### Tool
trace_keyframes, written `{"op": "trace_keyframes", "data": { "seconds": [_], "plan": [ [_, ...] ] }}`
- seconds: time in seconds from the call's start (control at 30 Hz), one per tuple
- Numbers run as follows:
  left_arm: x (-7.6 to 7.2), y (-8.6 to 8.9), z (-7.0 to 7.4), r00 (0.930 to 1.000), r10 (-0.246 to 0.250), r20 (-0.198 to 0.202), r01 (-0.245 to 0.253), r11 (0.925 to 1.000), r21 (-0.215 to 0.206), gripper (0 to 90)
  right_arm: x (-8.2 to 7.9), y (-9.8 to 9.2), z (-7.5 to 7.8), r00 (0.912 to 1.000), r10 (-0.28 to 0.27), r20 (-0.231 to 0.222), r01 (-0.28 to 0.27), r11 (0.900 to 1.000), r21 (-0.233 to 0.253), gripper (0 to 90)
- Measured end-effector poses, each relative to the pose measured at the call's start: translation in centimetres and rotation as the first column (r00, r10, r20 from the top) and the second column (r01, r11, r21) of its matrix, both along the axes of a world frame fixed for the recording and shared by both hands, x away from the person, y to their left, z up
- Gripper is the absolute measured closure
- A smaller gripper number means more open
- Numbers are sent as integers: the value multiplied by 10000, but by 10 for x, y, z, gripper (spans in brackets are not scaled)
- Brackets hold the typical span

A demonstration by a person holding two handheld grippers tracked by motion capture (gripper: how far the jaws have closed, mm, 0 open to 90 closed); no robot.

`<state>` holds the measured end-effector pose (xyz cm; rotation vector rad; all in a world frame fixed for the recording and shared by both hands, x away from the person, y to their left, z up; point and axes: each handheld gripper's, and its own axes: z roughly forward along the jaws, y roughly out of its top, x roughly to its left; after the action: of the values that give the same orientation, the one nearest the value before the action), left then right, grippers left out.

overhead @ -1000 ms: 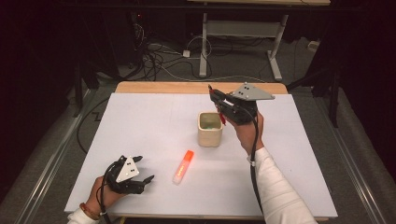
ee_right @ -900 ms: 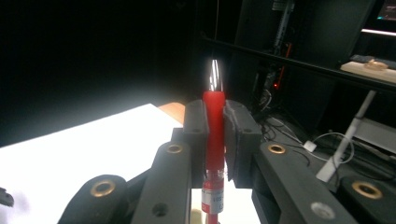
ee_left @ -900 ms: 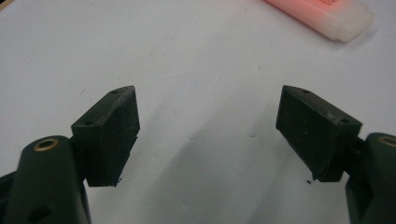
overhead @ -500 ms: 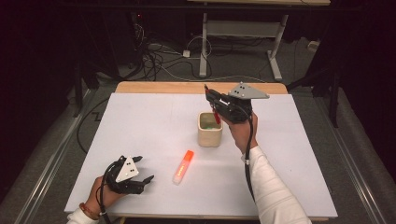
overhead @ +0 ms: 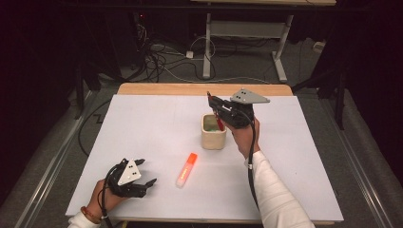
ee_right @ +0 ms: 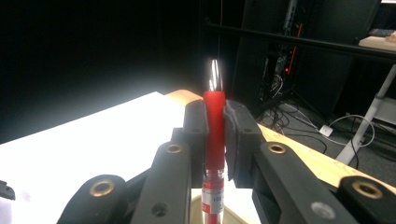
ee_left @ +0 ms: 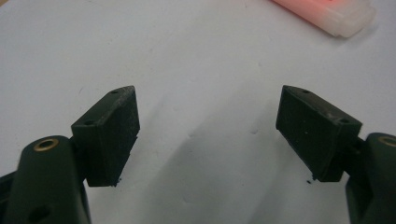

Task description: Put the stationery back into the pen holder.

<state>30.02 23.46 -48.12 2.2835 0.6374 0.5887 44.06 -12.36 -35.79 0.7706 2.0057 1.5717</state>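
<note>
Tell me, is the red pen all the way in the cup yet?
Not yet. The right gripper is shut on the red pen; its lower end dips into the cup, and its top sticks up above the jaws.

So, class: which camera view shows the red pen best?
The right gripper view: the red pen stands close up between the shut jaws of the right gripper, its silver tip and label plain. The high view shows the pen as a thin red sliver over the cup. The left gripper view shows the orange highlighter instead.
</note>
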Motion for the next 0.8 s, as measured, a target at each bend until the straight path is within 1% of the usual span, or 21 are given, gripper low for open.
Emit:
{"op": "trace_keyframes", "data": {
  "seconds": [0.07,0.13,0.2,0.27,0.3,0.4,0.67,0.8],
  "plan": [
    [0,0,0,10000,-5,5,5,10000,9,206,0,0,-1,10000,6,-19,-6,10000,-14,800],
    [0,0,0,10000,4,8,-4,10000,17,206,-1,0,-4,10000,-10,-21,9,9998,-193,799],
    [0,0,0,10000,0,-31,0,10000,23,207,-1,-1,-7,10000,-16,-46,15,9997,-250,798],
    [0,0,-1,10000,-3,-39,3,10000,39,207,-1,-2,-10,9998,-50,-188,45,9997,-234,797],
    [0,0,-1,10000,-7,-38,7,10000,47,206,-2,-4,-12,9997,-28,-229,25,9999,-127,797],
    [0,0,0,10000,4,-27,-4,10000,63,207,-3,-7,-13,9997,12,-235,-11,10000,38,794],
    [0,-1,0,10000,13,-6,-13,10000,77,206,-5,-9,-13,9999,-93,-55,93,10000,-35,787],
    [0,-1,0,10000,12,-1,-12,10000,89,206,-5,-9,-14,9998,-166,102,167,9997,-160,783]
  ]
}}
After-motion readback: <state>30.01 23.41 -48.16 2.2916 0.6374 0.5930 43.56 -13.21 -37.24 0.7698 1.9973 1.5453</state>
